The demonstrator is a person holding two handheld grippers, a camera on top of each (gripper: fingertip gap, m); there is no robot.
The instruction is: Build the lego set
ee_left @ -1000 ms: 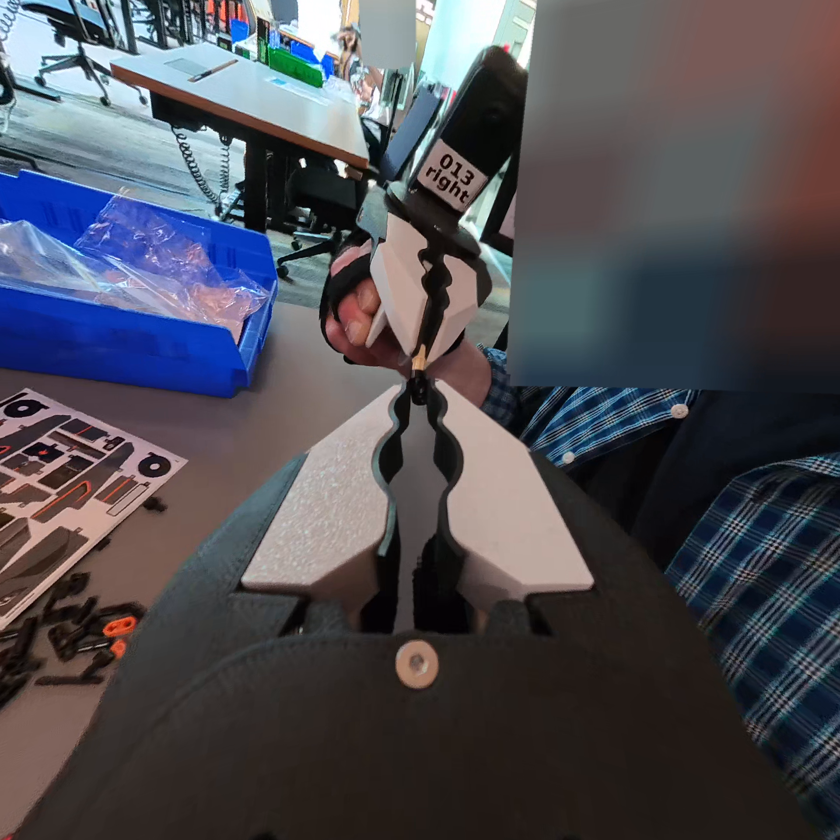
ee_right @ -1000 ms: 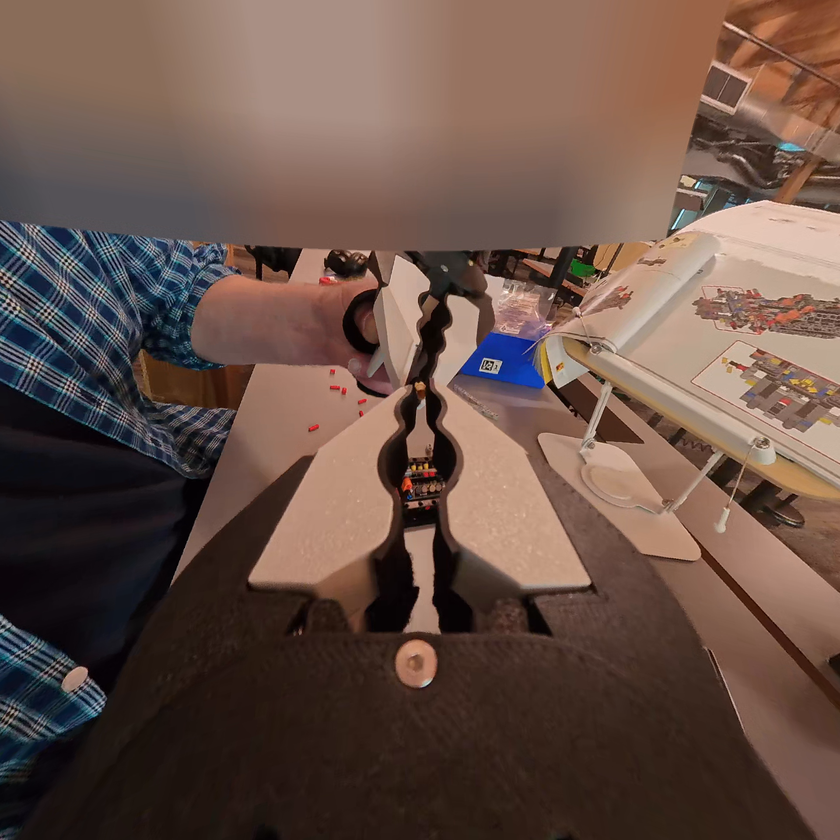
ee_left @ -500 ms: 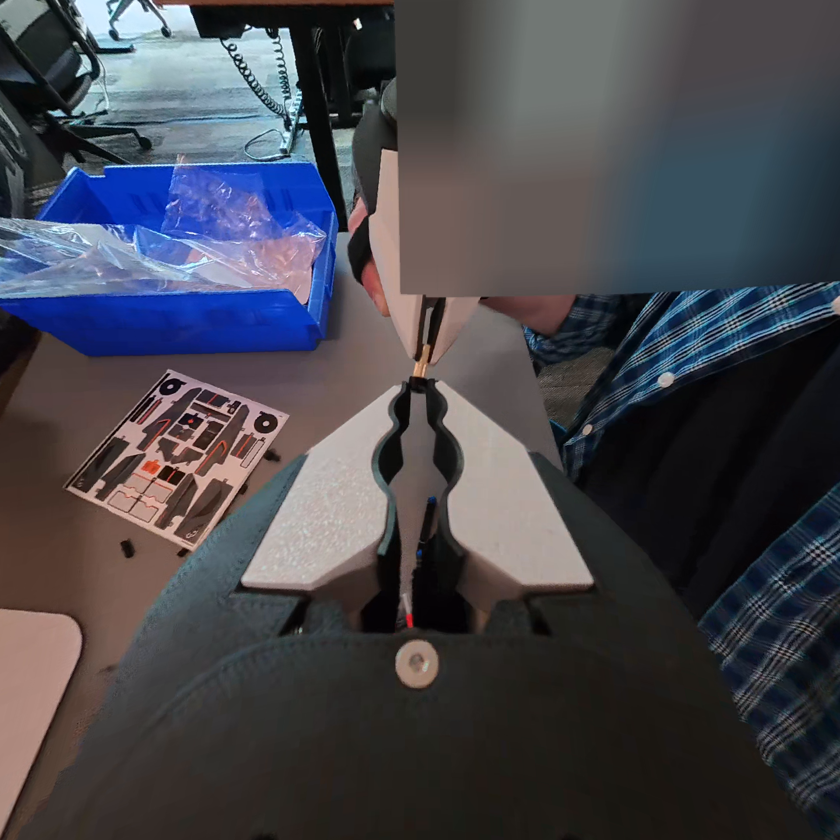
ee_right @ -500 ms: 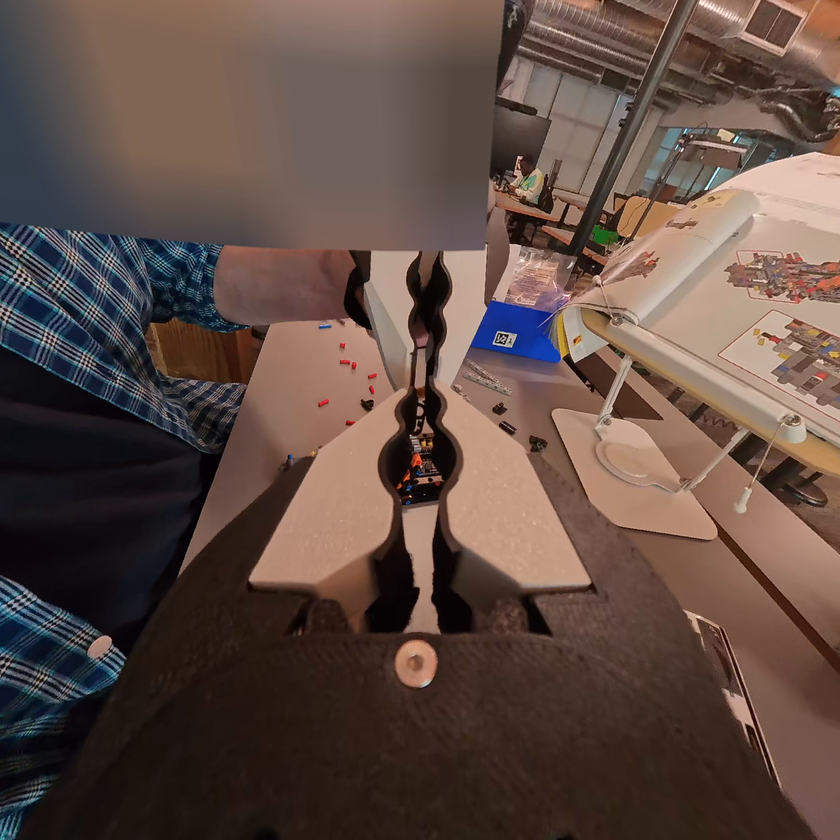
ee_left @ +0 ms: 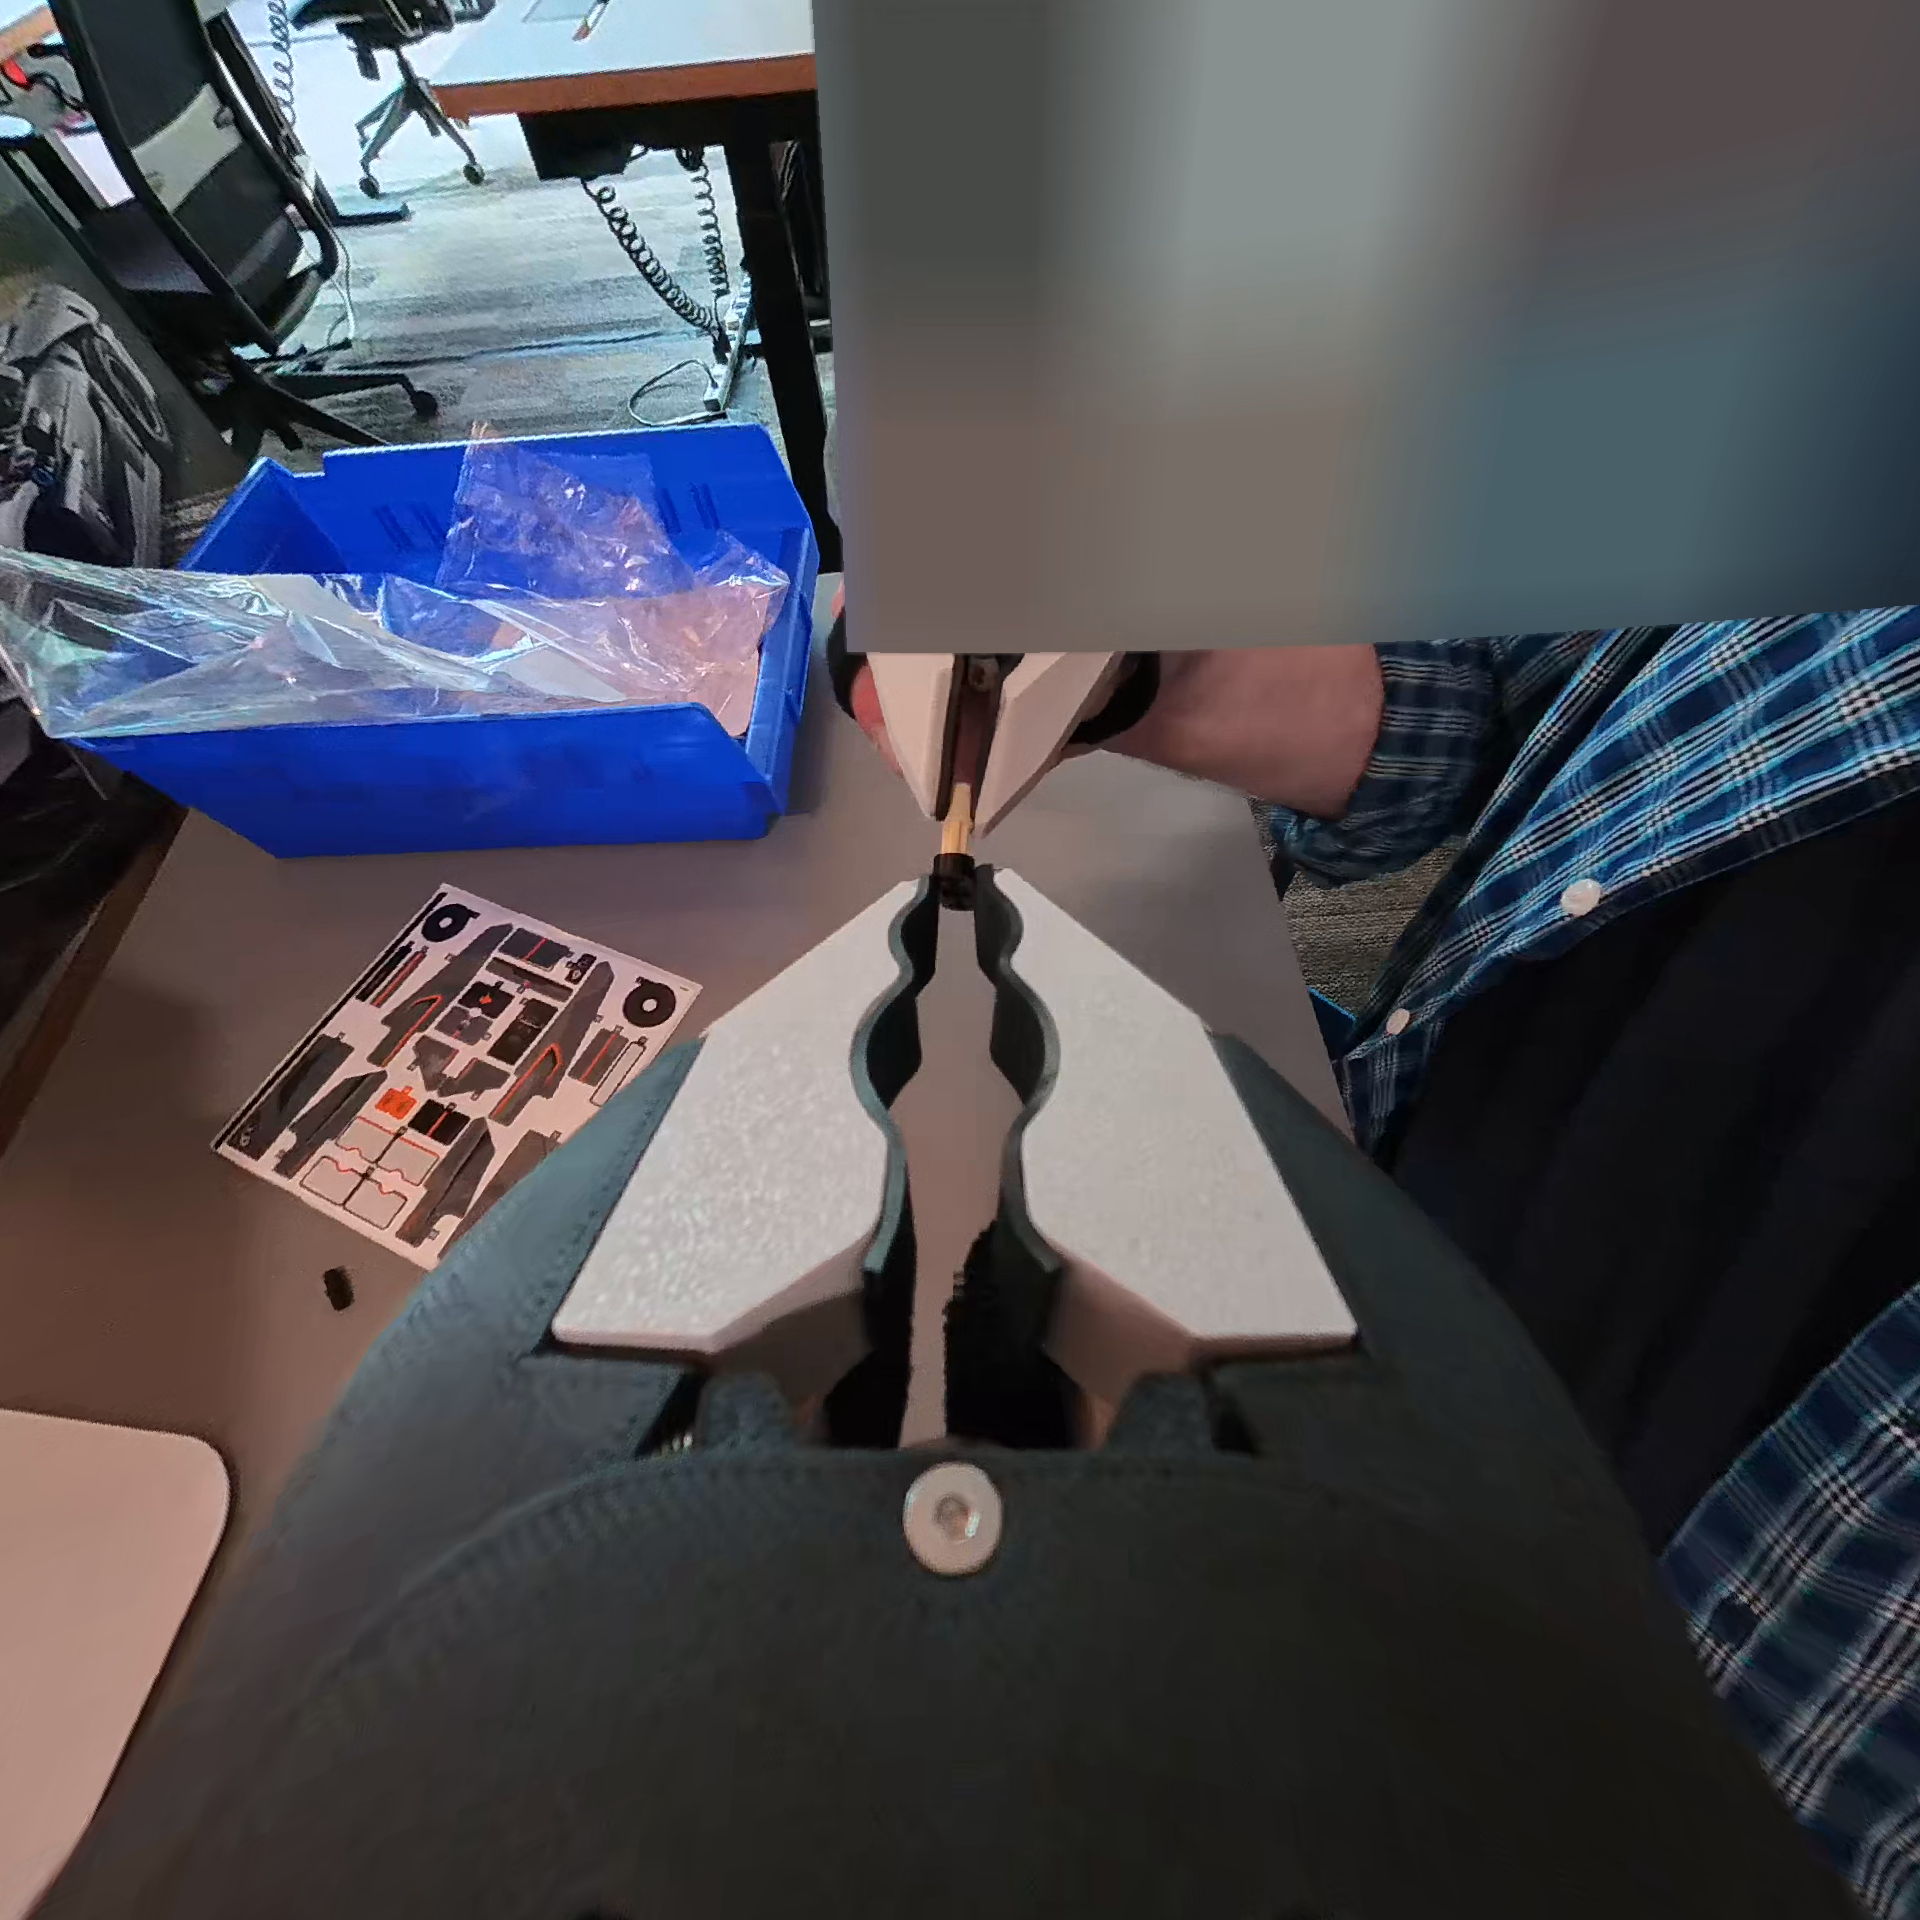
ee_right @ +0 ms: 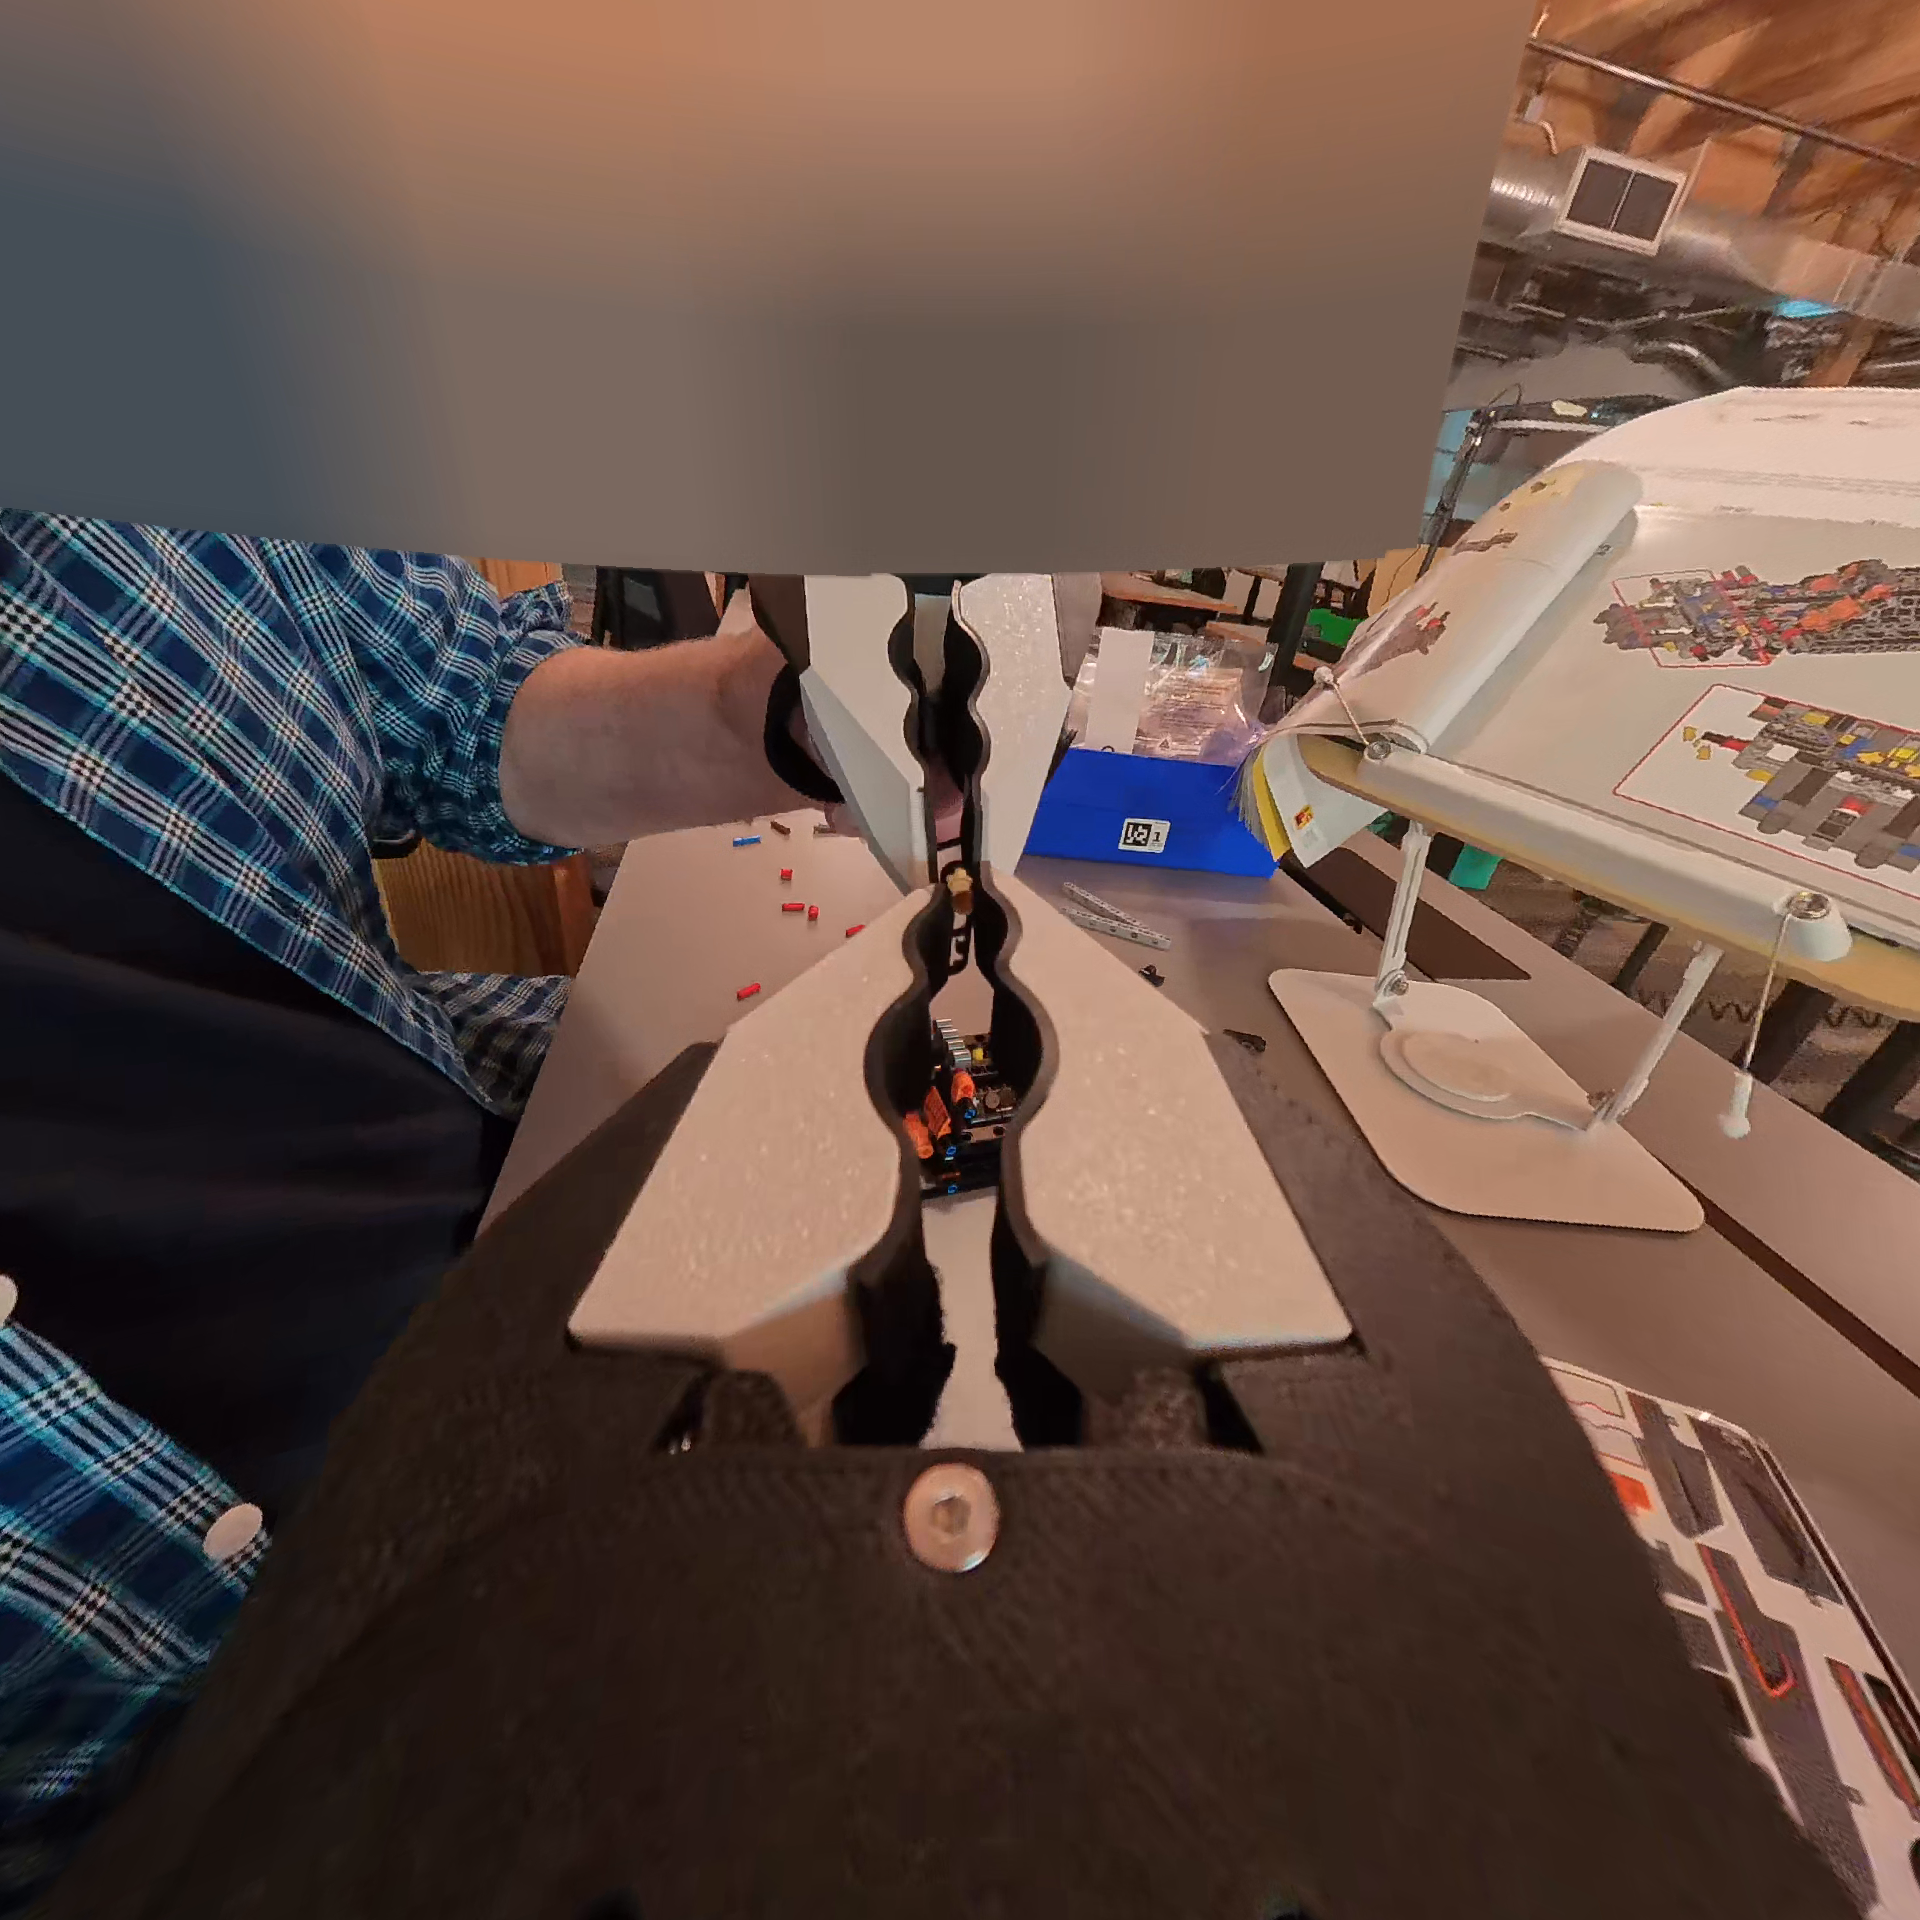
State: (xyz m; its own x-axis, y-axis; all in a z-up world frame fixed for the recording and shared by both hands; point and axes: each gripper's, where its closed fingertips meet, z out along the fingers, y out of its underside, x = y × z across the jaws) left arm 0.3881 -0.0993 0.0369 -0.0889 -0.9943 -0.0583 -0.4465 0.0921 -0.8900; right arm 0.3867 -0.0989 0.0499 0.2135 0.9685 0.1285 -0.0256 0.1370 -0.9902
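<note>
My left gripper (ee_left: pixel 956 885) is shut on a small black lego piece (ee_left: pixel 954 869) at its tips. My right gripper (ee_left: pixel 961 805) faces it tip to tip, shut on a tan pin (ee_left: pixel 957 808) whose end meets the black piece. In the right wrist view my right gripper (ee_right: pixel 958 906) holds the tan pin (ee_right: pixel 958 885), and my left gripper (ee_right: pixel 940 831) comes down from above onto it. Both are held above the grey table (ee_left: pixel 1122 852). A partly built lego model (ee_right: pixel 961 1122) lies on the table, seen between the right fingers.
A blue bin (ee_left: pixel 468 748) with clear plastic bags and a sticker sheet (ee_left: pixel 457 1060) lie to the left. An instruction booklet (ee_right: pixel 1662 779) rests on a white stand (ee_right: pixel 1475 1101). Another blue bin (ee_right: pixel 1143 821), small red pieces (ee_right: pixel 800 909) and grey beams (ee_right: pixel 1117 920) lie farther off. My left and right fingertips are right by each other. The partly built lego model (ee_right: pixel 961 1122) is about 20 cm from my left fingertips.
Both grippers stayed shut and tip to tip while they turned together. The left wrist view now looks down more on the table and sticker sheet.
</note>
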